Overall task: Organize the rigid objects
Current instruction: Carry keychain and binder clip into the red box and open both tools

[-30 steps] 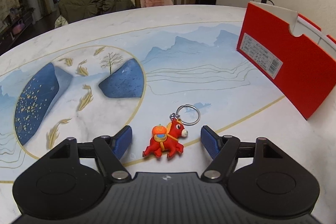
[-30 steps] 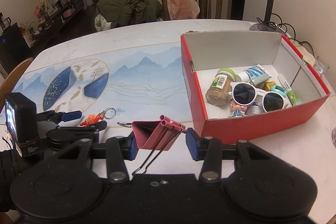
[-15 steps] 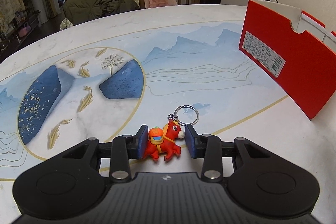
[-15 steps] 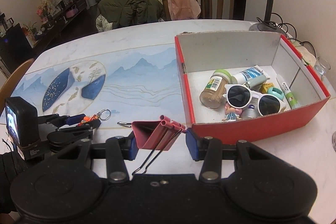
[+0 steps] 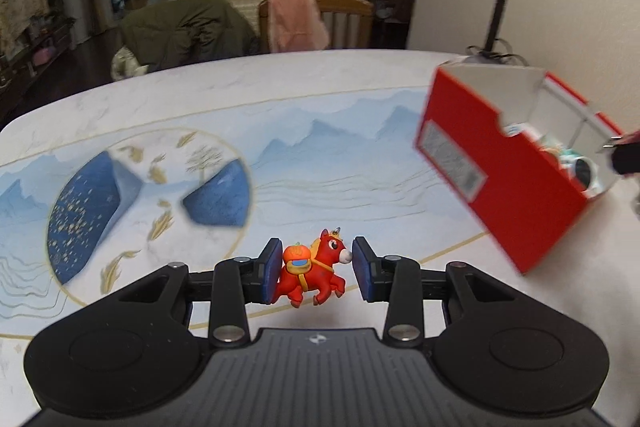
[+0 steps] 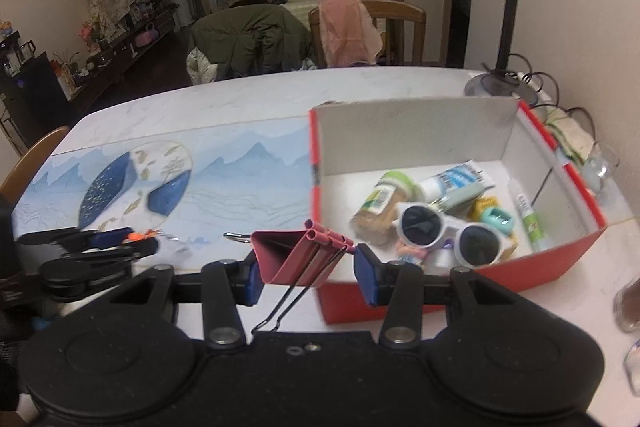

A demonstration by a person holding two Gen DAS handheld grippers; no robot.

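My left gripper [image 5: 313,270] is shut on a red toy horse keychain [image 5: 314,271] and holds it above the painted table [image 5: 320,155]. It also shows at the left of the right wrist view [image 6: 120,241]. My right gripper [image 6: 307,269] is shut on a red binder clip [image 6: 298,259], held just left of the near left corner of the red shoebox [image 6: 540,269]. The box holds white sunglasses [image 6: 448,233], a jar [image 6: 380,203], a tube [image 6: 456,179] and other small items. The box shows at the right of the left wrist view [image 5: 500,183].
A desk lamp [image 6: 504,19] stands behind the box, with cords by the wall. A glass jar [image 6: 628,303] sits at the right table edge. Chairs with a green coat [image 6: 248,39] and a pink cloth [image 6: 348,27] stand at the far side.
My left gripper closed on the horse keychain and lifted it off the table. My right gripper carried the binder clip closer to the box.
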